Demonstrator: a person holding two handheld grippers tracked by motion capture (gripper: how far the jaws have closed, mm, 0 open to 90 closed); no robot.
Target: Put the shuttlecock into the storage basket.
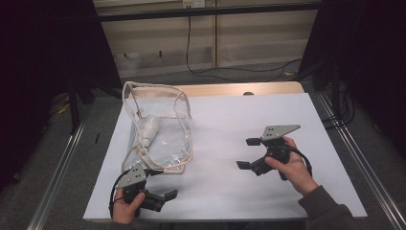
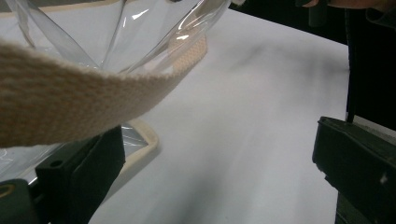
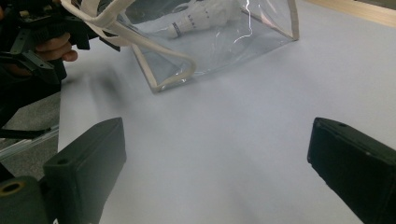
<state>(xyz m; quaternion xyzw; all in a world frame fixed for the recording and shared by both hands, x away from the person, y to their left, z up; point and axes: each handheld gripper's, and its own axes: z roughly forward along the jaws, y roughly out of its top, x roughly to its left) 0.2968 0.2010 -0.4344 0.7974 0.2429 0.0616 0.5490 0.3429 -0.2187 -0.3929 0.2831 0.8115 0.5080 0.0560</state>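
Left gripper is sitting jaws spread, nothing clamped. The clear plastic tote bag with cream webbing trim is lying on the white tabletop just ahead of it, and the cream webbing handle strap is draping across the left gripper view, over the near jaw and not between the two. Right gripper is also gaping wide, holding nothing, hovering well apart from the bag to the side, with bare tabletop ahead of its jaws.

Inside the bag a white crumpled item with a dark band is lying toward the far end from my left gripper.

Risks, as I'm judging them:
- Strap is resting on one jaw only. Closing now would likely miss it or pinch an edge, and it would slip off.
- Bag is limp and light. Pulling one strap with the right gripper idle would probably drag the whole bag instead of opening it.
- Clear film could get caught along with the webbing.

Hard to make out:
- Whether the strap is actually touching the jaw or hanging just above it.
- What the white item is.
- Bag mouth and second strap are blending together from the high view.
- Film is glaring, so the layers aren't readable.
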